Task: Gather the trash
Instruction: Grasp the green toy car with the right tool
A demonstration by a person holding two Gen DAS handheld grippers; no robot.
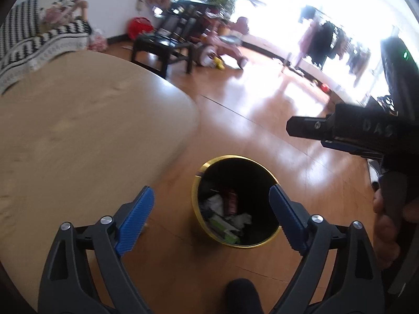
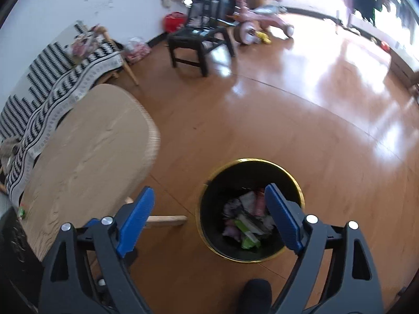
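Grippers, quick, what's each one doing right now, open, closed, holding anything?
Left gripper: open, jaws wide, holding nothing, above the trash bin.
Right gripper: open, jaws wide, holding nothing.

Both grippers point downward, jaws spread wide and holding nothing: left gripper (image 1: 210,216), right gripper (image 2: 209,213). At three o'clock of the left view, a hand (image 1: 387,233), apparently the right, grips a handle.

1. Glossy wooden floor (image 2: 262,120), filling the centre and right of the frame.
2. Standing on it, lower centre: black bin (image 2: 251,210) with gold rim, trash inside.
3. Left: round wooden table (image 2: 86,146), small green scrap (image 2: 21,212) near its lower-left edge.
4. Upper centre: black chair (image 2: 201,39).
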